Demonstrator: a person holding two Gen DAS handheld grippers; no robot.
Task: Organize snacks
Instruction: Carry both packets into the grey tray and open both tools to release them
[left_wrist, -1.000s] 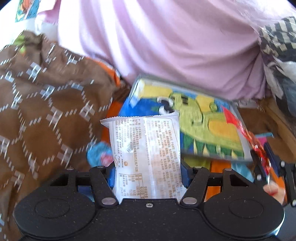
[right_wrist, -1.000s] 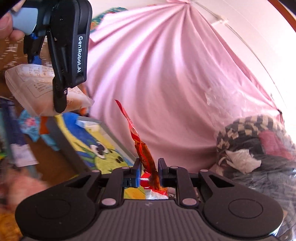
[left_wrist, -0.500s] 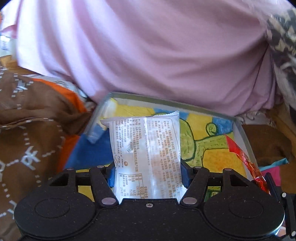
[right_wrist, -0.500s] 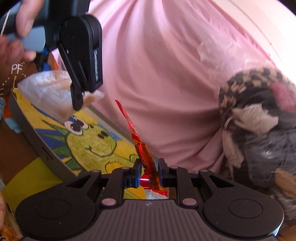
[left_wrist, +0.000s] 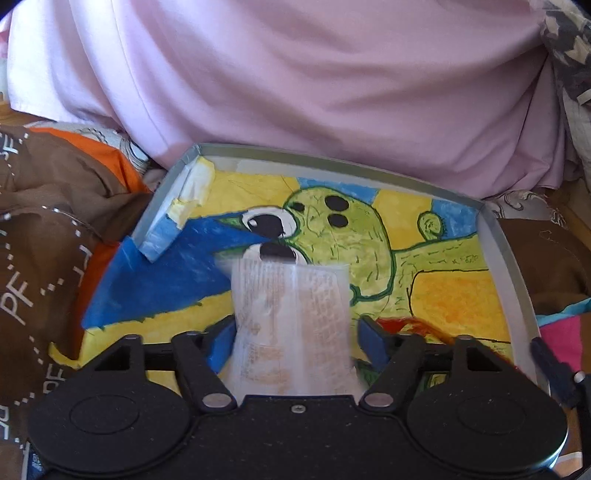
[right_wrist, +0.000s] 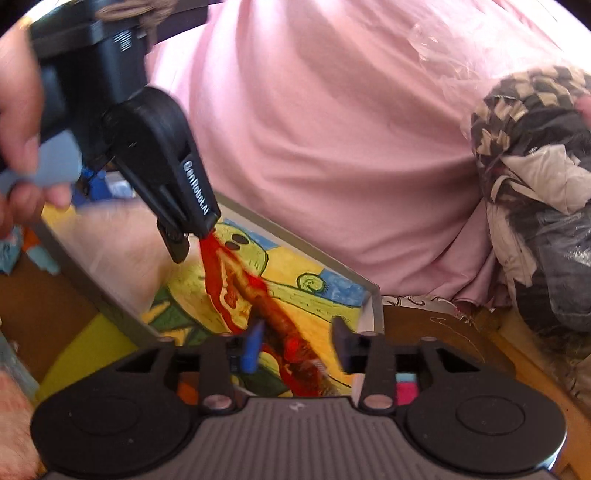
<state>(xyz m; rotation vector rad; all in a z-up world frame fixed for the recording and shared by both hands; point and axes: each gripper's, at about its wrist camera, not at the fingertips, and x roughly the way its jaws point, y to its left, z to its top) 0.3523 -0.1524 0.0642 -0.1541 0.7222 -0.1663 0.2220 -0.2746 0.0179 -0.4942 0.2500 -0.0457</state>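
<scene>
Left gripper (left_wrist: 295, 334): jaws spread, blue pads clear of the white snack packet (left_wrist: 291, 325) on both sides; packet blurred, sitting between the fingers, printed side up, over the tray. Whether it rests on the tray floor or is in mid-air, cannot tell

Right gripper (right_wrist: 297, 345): jaws apart, the red snack stick (right_wrist: 258, 299) lying loose between them, touching neither pad as far as can be seen; blurred. Its far tip sits just at the fingertip of the left gripper, seen from the side in the right wrist view

Tray (left_wrist: 513, 266): shallow, grey-rimmed, floor painted with a green cartoon creature on yellow and blue. Both snacks lie over its near half, red stick to the right of the white packet

Hand (right_wrist: 22, 122) at upper left of right wrist view, gripping the left tool's handle

Surroundings: pink cloth (left_wrist: 314, 81) bunched behind the tray's far rim; brown patterned fabric (left_wrist: 40, 236) to the left; checkered bundle (right_wrist: 532, 110) far right
</scene>
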